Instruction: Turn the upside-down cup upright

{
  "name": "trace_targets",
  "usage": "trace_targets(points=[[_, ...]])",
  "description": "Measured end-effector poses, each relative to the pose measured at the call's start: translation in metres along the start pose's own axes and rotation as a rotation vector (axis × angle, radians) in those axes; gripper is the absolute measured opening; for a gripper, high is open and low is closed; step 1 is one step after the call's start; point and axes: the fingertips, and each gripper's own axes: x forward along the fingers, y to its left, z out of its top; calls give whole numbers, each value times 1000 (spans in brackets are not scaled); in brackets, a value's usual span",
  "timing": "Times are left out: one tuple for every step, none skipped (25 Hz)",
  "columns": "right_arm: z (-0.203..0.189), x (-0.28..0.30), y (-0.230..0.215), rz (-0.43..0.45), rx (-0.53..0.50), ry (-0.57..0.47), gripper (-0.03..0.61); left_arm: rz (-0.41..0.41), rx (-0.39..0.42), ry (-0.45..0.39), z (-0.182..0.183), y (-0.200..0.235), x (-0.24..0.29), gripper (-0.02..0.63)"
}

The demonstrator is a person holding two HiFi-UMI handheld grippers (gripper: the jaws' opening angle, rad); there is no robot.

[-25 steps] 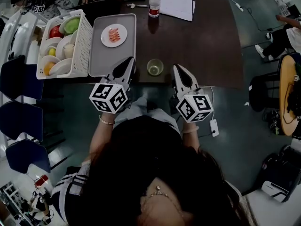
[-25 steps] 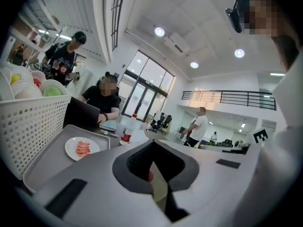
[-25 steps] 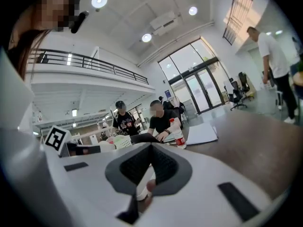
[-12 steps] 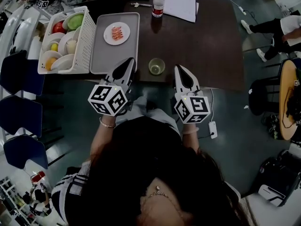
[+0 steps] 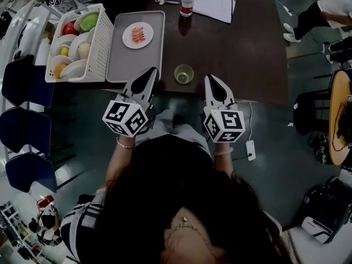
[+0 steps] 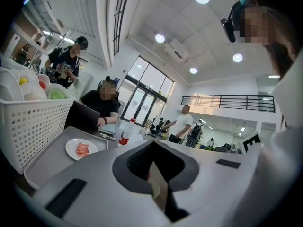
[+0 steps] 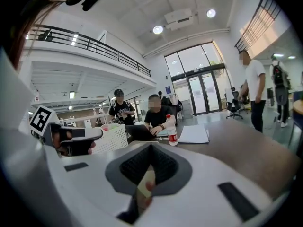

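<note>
nothing has shifted in the last second: the cup [image 5: 183, 74] sits by the desk [image 5: 242, 54] front edge, between left tool [image 5: 152, 72] and right tool [image 5: 212, 80], both closed tight, holding nothing; the turning looks not yet begun.

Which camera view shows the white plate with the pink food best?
The head view: it looks down on the whole white plate, with pink food in its middle, on the grey tray. The left gripper view shows it from a low angle, flattened. The right gripper view does not show it.
</note>
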Motion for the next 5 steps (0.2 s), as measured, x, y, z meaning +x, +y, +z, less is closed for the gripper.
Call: trace_targets(points=[[-1,0,0,1,1,1,18,-9,3,-14,2,-2,-1,2],[-1,0,1,3,2,2,18,-15,6,-24,4,-4,-1,2],[-1,-1,1,4,2,2,17,-18,7,-32,5,-6,-1,2],[-1,-2,0,4,1,1,18,-20,7,-38,6,-7,0,2],[0,-3,0,5,1,1,17,-22,7,-44,7,-9,0,2]])
